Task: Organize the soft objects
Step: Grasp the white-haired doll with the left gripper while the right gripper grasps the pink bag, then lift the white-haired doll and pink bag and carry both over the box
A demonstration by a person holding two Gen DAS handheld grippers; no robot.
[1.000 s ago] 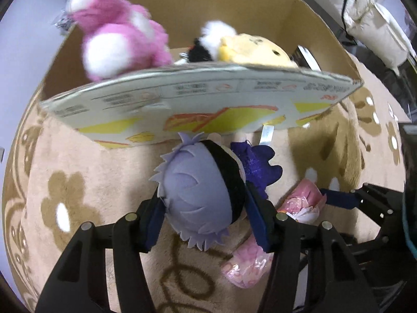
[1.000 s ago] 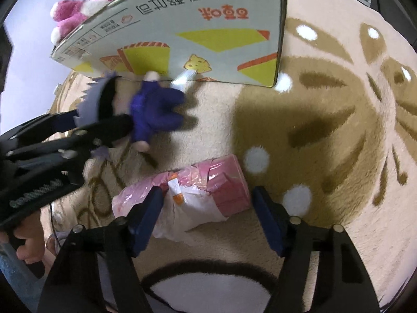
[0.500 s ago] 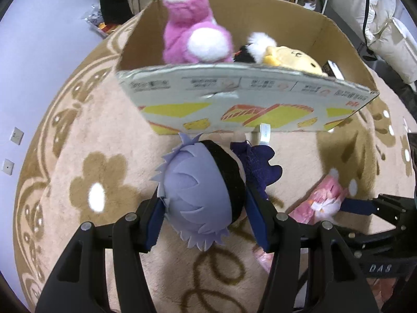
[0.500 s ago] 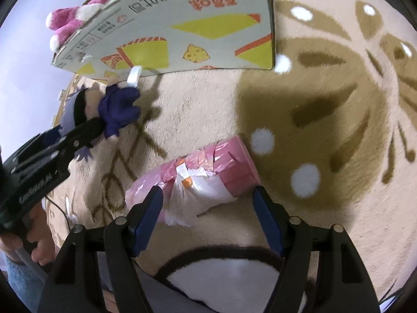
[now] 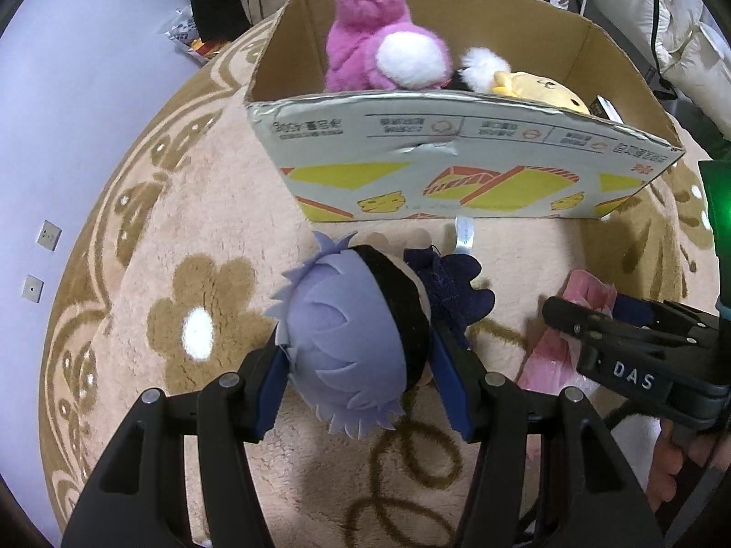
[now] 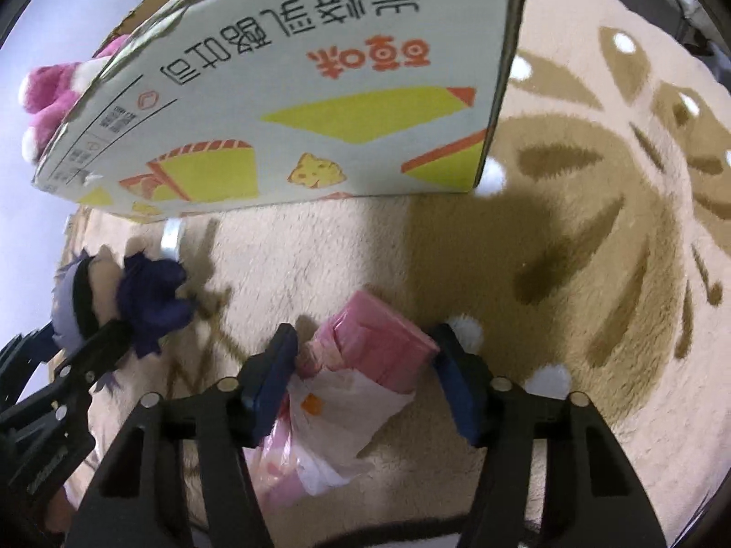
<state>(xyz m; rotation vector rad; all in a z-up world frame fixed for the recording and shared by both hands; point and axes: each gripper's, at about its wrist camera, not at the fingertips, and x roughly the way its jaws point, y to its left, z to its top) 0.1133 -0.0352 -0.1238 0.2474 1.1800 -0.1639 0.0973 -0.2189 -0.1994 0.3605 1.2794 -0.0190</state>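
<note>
Gripping a plush doll [image 5: 352, 338] by its spiky lavender-haired head, the left gripper [image 5: 361, 374] has its blue pads pressed into both sides of the head. The doll's dark purple body [image 5: 452, 287] hangs forward toward the printed front wall of a cardboard box [image 5: 457, 173], and a white fabric tag [image 5: 463, 237] trails from it just short of that wall. In the right wrist view the same doll [image 6: 123, 301] shows at the left edge, above the beige rug [image 6: 571, 274].

The right gripper [image 6: 361, 374] straddles a pink plastic-wrapped packet [image 6: 365, 365] that lies on the rug. Its blue pads [image 6: 269, 374] stand on either side of the packet's folded pink end; the left pad appears to touch the wrap, while the other sits at the packet's edge, and I cannot tell whether the claw has clenched on it. White plastic with an orange mark spreads out behind the pink part, toward the camera. From the left wrist view the packet [image 5: 585, 292] shows as a pink patch partly behind the right gripper's black frame [image 5: 639, 356], beside the doll.

Inside the open box sit a pink-and-white plush toy [image 5: 384, 50], upright near the front wall, and a yellow plush [image 5: 539, 91] next to it, with a white fluffy tuft [image 5: 484, 66] between them. The box stands on the floral-patterned rug, and a pale lavender wall [image 5: 91, 68] rises at the left.
</note>
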